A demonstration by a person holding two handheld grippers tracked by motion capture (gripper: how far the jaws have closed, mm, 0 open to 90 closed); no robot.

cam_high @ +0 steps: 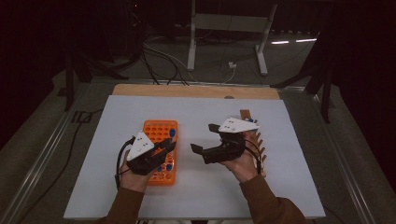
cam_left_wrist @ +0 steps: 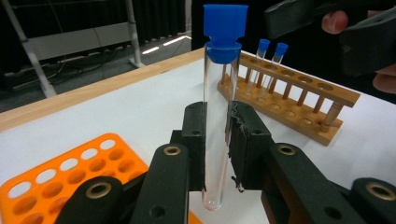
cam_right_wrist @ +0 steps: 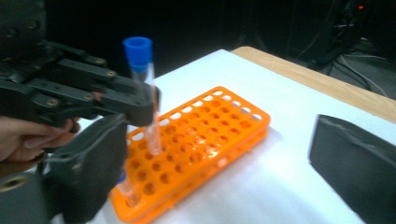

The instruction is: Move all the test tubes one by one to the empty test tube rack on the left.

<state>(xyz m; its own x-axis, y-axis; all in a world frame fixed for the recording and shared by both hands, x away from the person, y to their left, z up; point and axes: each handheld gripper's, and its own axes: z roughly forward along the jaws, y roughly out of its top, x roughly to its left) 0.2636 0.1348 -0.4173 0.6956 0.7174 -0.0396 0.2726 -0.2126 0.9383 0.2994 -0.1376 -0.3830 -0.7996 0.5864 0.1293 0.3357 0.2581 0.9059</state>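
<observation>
Hand-held gripper (cam_left_wrist: 217, 144) clamping tube (cam_left_wrist: 217, 116) above rack (cam_left_wrist: 70, 172)

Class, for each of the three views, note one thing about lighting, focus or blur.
High view: dim, dark surroundings, white table brightest. Left gripper view: capped tube sharp, wooden rack slightly soft. Right gripper view: near black jaws blurred, orange rack a little soft.

My left tool (cam_left_wrist: 216, 140) grips a clear glass test tube (cam_left_wrist: 215, 116) with a blue cap (cam_left_wrist: 225, 30), upright, clamped at mid-length, rounded bottom hanging free. It hovers over the orange rack (cam_right_wrist: 205, 140), which lies at nine o'clock on the counter.
</observation>
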